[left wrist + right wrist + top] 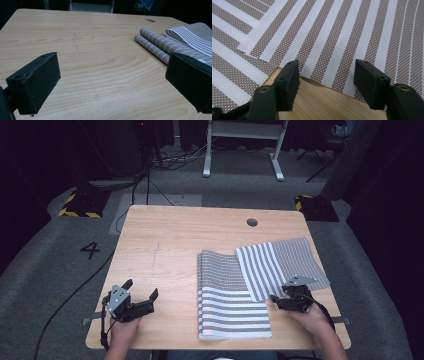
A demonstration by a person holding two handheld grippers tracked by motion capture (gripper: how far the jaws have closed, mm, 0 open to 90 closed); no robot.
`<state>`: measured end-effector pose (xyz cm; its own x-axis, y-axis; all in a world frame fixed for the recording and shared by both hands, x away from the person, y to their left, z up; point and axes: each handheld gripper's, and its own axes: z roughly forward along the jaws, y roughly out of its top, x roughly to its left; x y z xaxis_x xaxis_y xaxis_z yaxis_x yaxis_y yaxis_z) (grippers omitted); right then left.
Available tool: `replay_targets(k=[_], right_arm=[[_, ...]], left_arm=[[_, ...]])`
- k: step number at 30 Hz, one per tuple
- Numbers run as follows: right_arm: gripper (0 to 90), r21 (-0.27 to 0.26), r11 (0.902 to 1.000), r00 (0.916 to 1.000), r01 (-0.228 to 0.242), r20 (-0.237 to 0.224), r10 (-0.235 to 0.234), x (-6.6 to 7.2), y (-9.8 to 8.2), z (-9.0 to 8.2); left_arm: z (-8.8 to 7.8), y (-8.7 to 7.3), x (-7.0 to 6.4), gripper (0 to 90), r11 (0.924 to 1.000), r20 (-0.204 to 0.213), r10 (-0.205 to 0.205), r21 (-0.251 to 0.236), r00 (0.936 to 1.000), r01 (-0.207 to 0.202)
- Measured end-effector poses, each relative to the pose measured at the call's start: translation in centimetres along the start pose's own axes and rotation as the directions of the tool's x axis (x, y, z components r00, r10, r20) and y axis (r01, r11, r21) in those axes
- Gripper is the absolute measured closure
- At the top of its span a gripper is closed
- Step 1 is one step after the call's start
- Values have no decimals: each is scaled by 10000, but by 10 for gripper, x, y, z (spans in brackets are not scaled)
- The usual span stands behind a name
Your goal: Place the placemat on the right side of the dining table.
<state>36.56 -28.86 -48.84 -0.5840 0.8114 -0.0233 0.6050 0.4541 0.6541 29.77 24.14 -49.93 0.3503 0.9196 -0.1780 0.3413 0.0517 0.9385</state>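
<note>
Striped grey-and-white woven mesh placemats lie on the right half of the pale wooden bench: one folded placemat with its rounded fold toward the far side, and a second flat placemat angled across its right far corner. The right claw has its jaws apart, set astride the flat mat's near edge, which lifts slightly off the wood; nothing is clamped yet. My guess is that a grasp of this edge is in hand, perhaps to fold or shift the mat. Next, the jaws would need to slide onto the hem and close squarely. The left claw rests with jaws apart over bare wood, well apart from the mats. Bare bench stretches left and far; the right and near edges are close to the right claw.
</note>
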Motion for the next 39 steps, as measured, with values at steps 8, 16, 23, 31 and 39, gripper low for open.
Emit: replay_targets(k=[8,16,23,31,39], right_arm=[[761,-119,9973,9973,-722,-123,721,-15,-1,-5],[892,-113,9993,9975,-366,595,372,-9,-3,-8],[893,-241,9988,9718,427,2331,-360,8,15,-32],[894,-5,9952,9214,977,3780,-903,18,53,-62],[894,-566,9922,9100,1112,4070,-788,4,85,-71]], left_arm=[[-1,0,1,0,10000,-3,58,19,10000,-58],[-1,0,2,0,10000,89,18,-30,10000,-17],[0,0,2,0,10000,-2,30,-60,10000,-30],[0,0,1,0,10000,15,-15,-59,10000,15],[1,0,1,0,10000,-30,-3,-83,10000,3]])
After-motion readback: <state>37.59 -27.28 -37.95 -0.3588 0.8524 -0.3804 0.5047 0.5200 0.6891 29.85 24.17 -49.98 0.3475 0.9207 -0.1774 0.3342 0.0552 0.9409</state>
